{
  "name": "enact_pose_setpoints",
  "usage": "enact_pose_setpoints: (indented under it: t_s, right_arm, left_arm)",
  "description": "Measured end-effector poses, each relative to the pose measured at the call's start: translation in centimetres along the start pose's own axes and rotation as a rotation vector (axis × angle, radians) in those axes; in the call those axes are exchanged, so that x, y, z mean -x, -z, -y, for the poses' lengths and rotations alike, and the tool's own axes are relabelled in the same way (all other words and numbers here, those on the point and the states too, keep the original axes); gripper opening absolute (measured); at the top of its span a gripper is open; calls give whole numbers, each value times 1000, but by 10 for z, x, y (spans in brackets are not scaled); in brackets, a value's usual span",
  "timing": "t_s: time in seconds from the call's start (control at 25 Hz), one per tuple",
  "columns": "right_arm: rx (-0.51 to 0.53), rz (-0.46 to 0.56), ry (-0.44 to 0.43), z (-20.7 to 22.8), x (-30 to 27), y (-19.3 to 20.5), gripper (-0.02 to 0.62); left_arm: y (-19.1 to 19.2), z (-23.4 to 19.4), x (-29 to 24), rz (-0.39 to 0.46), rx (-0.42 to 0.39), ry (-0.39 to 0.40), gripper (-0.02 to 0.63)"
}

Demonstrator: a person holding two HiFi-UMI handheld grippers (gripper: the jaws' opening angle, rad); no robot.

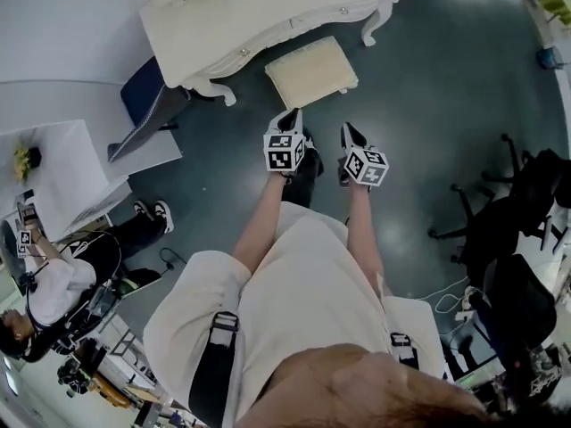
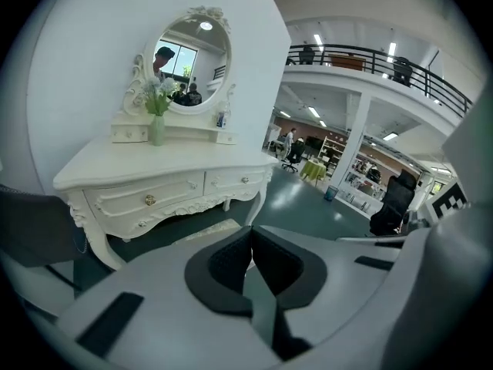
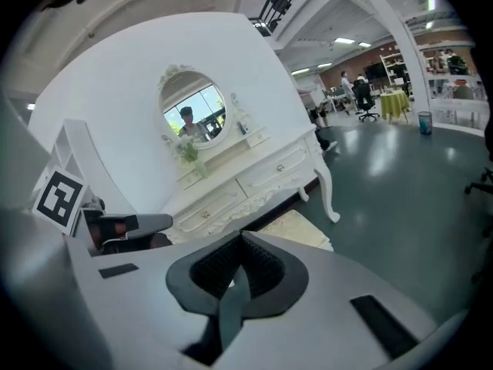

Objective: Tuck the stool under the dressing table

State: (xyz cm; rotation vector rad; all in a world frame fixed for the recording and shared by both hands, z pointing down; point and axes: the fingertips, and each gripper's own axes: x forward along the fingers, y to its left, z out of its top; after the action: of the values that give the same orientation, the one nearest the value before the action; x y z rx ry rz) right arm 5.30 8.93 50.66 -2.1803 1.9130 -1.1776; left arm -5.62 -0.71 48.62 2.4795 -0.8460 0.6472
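Note:
The white dressing table (image 1: 268, 12) stands at the top of the head view, and its oval mirror (image 2: 192, 64) shows in the left gripper view. The cream-cushioned stool (image 1: 310, 71) sits on the floor just in front of the table, mostly outside it. My left gripper (image 1: 290, 116) and right gripper (image 1: 348, 132) hover side by side, short of the stool's near edge and not touching it. In both gripper views the pads meet with nothing between them. A strip of the stool (image 2: 208, 231) shows past the left gripper (image 2: 251, 233). More of the stool (image 3: 296, 228) shows past the right gripper (image 3: 240, 236).
A dark blue chair (image 1: 143, 92) stands left of the table. A white side table (image 1: 53, 176) and a seated person (image 1: 53, 283) are at the left. Black office chairs (image 1: 513, 212) and floor cables are at the right. A vase of flowers (image 2: 156, 122) stands on the tabletop.

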Motion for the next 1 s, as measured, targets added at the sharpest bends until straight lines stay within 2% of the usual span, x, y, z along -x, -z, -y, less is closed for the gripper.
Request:
enact_pose_setpoints:
  t_s: [0.24, 0.32, 0.48, 0.68, 1.0]
  right_arm:
    - [101, -82, -49, 17, -67, -42, 43]
    - [141, -102, -57, 25, -84, -53, 43]
    - [161, -119, -65, 45, -110, -65, 43]
    - [183, -206, -89, 76, -135, -39, 43]
    - [281, -351, -187, 125, -179, 11, 43]
  left_arm:
    - [-19, -19, -48, 3, 71, -34, 15]
    - [-17, -22, -64, -6, 90, -34, 15]
    - [2, -20, -96, -53, 72, -14, 15]
    - [44, -19, -122, -89, 128, -41, 15]
    - [93, -34, -165, -66, 211, -175, 14]
